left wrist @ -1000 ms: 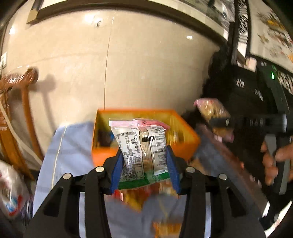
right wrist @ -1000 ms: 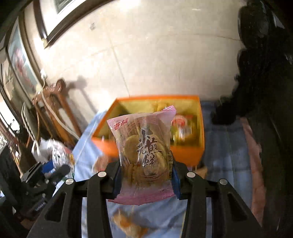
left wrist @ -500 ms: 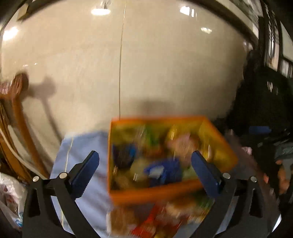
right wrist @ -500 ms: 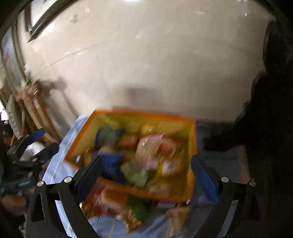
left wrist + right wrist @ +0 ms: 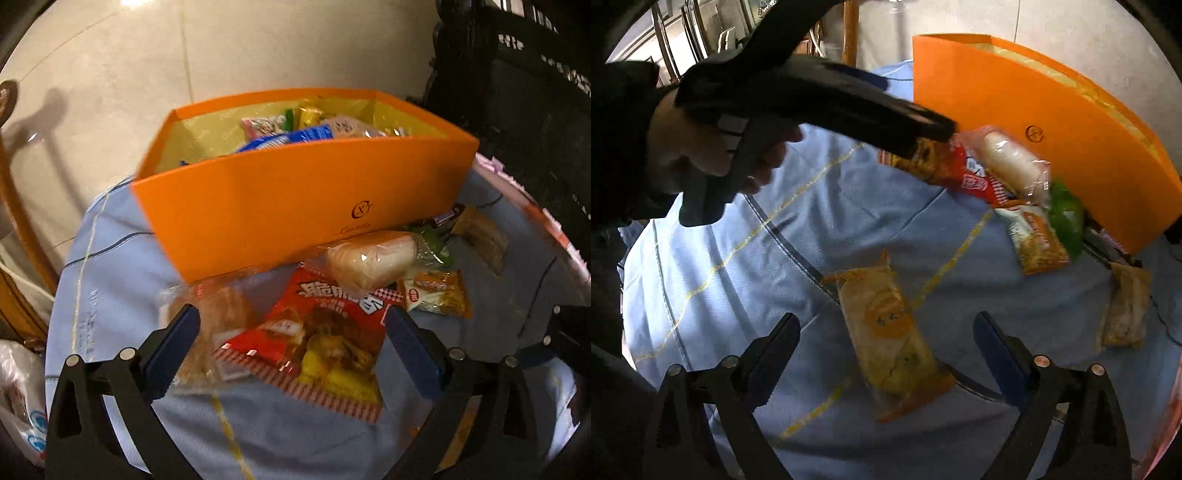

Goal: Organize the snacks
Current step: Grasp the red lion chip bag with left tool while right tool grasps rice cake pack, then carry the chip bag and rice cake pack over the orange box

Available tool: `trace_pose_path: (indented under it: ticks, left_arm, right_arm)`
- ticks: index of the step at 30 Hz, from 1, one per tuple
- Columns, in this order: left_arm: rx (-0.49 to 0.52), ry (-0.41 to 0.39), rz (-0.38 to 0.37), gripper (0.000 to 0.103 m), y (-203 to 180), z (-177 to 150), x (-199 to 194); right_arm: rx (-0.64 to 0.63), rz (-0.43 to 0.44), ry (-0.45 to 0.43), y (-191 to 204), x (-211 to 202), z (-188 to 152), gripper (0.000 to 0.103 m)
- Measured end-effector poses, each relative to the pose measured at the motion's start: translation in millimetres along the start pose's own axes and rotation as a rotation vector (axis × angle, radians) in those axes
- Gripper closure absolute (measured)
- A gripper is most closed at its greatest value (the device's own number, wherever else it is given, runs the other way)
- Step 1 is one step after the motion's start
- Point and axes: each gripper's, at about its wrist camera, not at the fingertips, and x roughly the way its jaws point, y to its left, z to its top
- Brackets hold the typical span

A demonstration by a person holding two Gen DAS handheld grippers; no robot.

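Rigid orange box [image 5: 295, 206] stands beyond left claw [image 5: 291, 350], whose jaws, just opened wide, straddle a glossy red packet [image 5: 317, 343] unheld; right claw [image 5: 886, 350], likewise gaping, flanks a crinkled orange wrapper [image 5: 890, 339] on blue cloth [image 5: 738, 295]

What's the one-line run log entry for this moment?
left gripper: open over red snack bag | right gripper: open over orange-label packet | orange box: partly filled | both packs on blue cloth

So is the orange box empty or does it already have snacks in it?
Not empty. In the left wrist view the orange box stands upright on the blue cloth, and several wrapped snacks show above its near wall.
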Motion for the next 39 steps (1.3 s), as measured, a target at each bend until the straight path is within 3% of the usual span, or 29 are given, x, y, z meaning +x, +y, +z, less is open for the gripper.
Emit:
trace_pose_path:
  ticks: [2,3,4,6,7,10,12,16,18,20,22,25,27,28,29,30,34,39]
  left_arm:
    - [0.037,0.027,0.001,0.005,-7.8,-2.5,14.7]
    - [0.067,0.041,0.005,0.016,-13.9,-5.0,20.7]
    - [0.1,0.051,0.01,0.041,-20.2,-8.5,23.9]
    - [0.133,0.032,0.004,0.056,-26.9,-12.9,22.6]
    - [0.126,0.023,-0.016,0.066,-26.8,-13.1,20.8]
    - [0.122,0.005,-0.04,0.093,-24.8,-13.5,15.8]
    - [0.106,0.001,-0.062,0.096,-20.6,-15.7,10.8]
    - [0.111,0.015,-0.091,0.096,-20.3,-29.5,2.5]
    - [0.098,0.011,-0.145,0.096,-22.2,-33.6,-3.4]
    - [0.126,-0.008,-0.148,0.088,-30.2,-34.8,-6.8]
    - [0.167,-0.03,-0.127,0.004,-42.5,-35.2,-8.1]
    - [0.196,-0.041,-0.12,0.005,-56.9,-31.4,-5.6]
    - [0.221,-0.006,-0.095,0.005,-65.4,-31.8,3.6]
    - [0.237,0.015,-0.074,0.019,-67.2,-33.5,8.5]
    - [0.252,0.039,-0.042,0.039,-67.6,-36.6,14.2]
    - [0.233,0.034,-0.023,0.042,-63.6,-38.8,14.3]
    - [0.154,0.039,-0.073,0.044,-53.3,-41.2,3.8]
    - [0.074,-0.015,-0.078,0.044,-44.3,-55.4,-30.9]
  right_arm:
    - [-0.03,-0.034,0.063,2.9,15.2,-2.4,0.021]
    - [-0.025,-0.027,0.074,2.7,18.6,-4.8,0.022]
    - [-0.011,-0.023,0.07,1.5,17.8,-5.5,0.027]
    - [0.025,-0.034,0.067,-4.1,13.0,-5.5,0.047]
    - [0.045,-0.036,0.067,-9.7,11.1,-4.6,0.066]
    - [0.138,-0.011,0.072,-29.7,4.2,-10.5,0.067]
    - [0.166,-0.007,0.073,-36.0,0.1,-16.4,0.067]
    - [0.261,0.002,0.054,-46.1,-11.2,-28.3,0.067]
    - [0.321,0.004,0.04,-53.7,-20.0,-34.8,0.067]
    - [0.365,0.003,0.038,-60.9,-23.8,-40.1,0.067]
    - [0.39,0.003,0.047,-66.0,-24.5,-43.5,0.067]
    - [0.389,-0.003,0.06,-66.8,-24.3,-46.4,0.067]
    - [0.373,-0.005,0.061,-68.8,-29.7,-46.1,0.067]
    - [0.366,-0.008,0.06,-67.9,-30.6,-45.6,0.067]
    - [0.362,-0.012,0.058,-71.6,-30.0,-43.1,0.067]
    - [0.363,-0.013,0.052,-71.6,-32.1,-42.2,0.067]
    - [0.376,-0.013,0.024,-77.3,-38.2,-40.8,0.067]
    - [0.4,-0.006,-0.014,-79.2,-55.7,-43.8,0.067]
